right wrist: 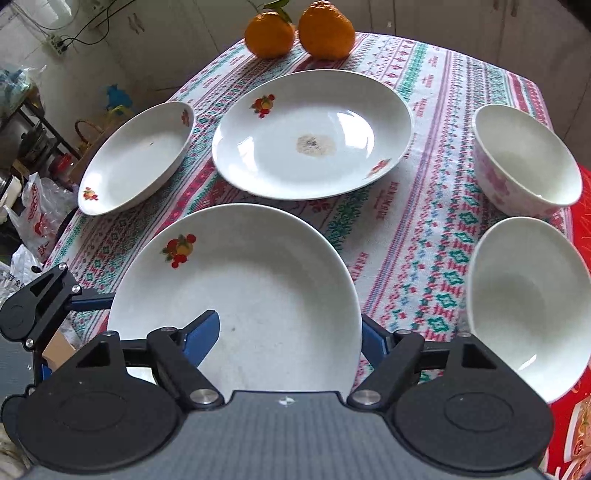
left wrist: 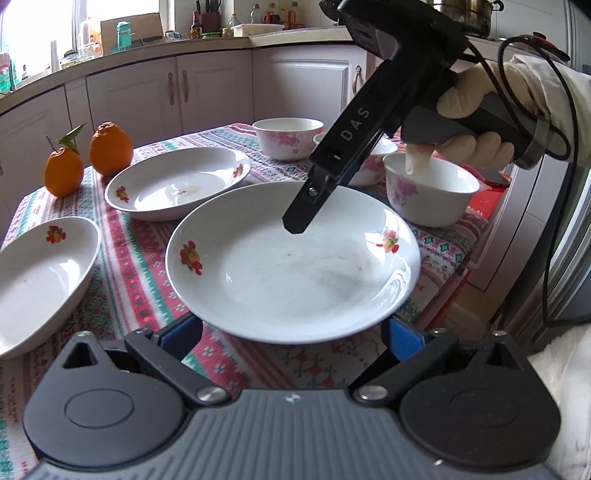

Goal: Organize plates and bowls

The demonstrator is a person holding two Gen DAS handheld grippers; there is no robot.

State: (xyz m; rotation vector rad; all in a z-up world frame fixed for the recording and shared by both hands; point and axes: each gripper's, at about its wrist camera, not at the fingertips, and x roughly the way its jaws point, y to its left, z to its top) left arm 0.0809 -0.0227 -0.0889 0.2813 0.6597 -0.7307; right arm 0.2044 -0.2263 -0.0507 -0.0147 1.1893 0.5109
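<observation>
**Both tools at front plate, grip unclear**

Far left on the table (right wrist: 424,184): left plate (right wrist: 136,158), at the edge. Left tool (left wrist: 291,332) comes in at the front plate (right wrist: 240,295) from its left side, jaws wide apart. The plate's rim hides the pads, so I cannot tell if they press.

Front plate sits nearest, fruit print on its rim. Right tool (right wrist: 291,336) straddles its right rim, jaws partly apart, one finger over the inside and one outside. Contact is unclear. A gloved hand (left wrist: 476,110) holds it.

Behind is the middle plate (right wrist: 314,136), brown stain at its centre. Two oranges (right wrist: 299,31) sit at the far edge. On the right are two bowls (right wrist: 528,162), well apart from the plates.
</observation>
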